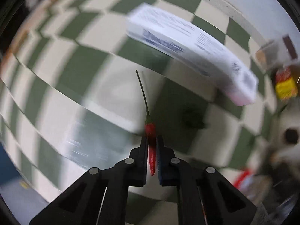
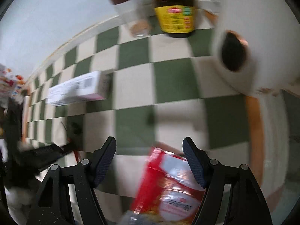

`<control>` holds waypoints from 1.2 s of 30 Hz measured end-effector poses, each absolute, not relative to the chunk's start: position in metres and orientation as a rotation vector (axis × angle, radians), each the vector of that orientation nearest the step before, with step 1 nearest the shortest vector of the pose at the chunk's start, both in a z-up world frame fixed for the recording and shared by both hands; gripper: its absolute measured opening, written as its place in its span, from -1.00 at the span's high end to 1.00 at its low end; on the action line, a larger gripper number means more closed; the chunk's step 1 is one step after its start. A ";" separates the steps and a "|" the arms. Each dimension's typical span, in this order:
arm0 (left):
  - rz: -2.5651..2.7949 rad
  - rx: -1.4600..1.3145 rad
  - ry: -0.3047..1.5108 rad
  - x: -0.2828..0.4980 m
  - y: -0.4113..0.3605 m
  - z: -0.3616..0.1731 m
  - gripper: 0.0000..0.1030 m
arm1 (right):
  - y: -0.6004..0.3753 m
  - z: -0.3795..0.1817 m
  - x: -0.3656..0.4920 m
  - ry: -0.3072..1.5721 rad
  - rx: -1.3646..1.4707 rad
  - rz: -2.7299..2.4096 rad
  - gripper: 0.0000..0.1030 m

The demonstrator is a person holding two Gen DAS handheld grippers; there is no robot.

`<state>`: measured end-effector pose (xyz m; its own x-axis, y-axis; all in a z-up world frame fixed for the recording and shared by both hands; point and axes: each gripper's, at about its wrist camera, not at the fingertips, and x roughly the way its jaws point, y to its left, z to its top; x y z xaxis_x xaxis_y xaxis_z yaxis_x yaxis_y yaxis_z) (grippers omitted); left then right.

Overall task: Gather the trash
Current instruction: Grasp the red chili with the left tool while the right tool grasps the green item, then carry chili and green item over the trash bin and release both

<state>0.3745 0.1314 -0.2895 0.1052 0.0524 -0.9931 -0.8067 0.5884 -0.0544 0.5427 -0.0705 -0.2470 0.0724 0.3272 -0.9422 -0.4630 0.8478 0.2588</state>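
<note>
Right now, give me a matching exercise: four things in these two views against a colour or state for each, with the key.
Things:
1. red chilli
2. left gripper
3. right gripper
4. jar

States:
A. open, red packet below it
B. brown lid, clear body
C. pinched between two pads, green stem pointing away
D. shut on a small item

Pairs: 1-C, 2-D, 3-A, 4-B

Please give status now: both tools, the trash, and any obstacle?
Left tool shut on red chili. Right tool open, red packet between jaws. White box ahead.
</note>
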 end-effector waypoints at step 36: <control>0.486 -0.184 1.076 0.117 0.029 -0.164 0.90 | -0.127 -0.154 0.218 1.114 -0.089 0.670 0.65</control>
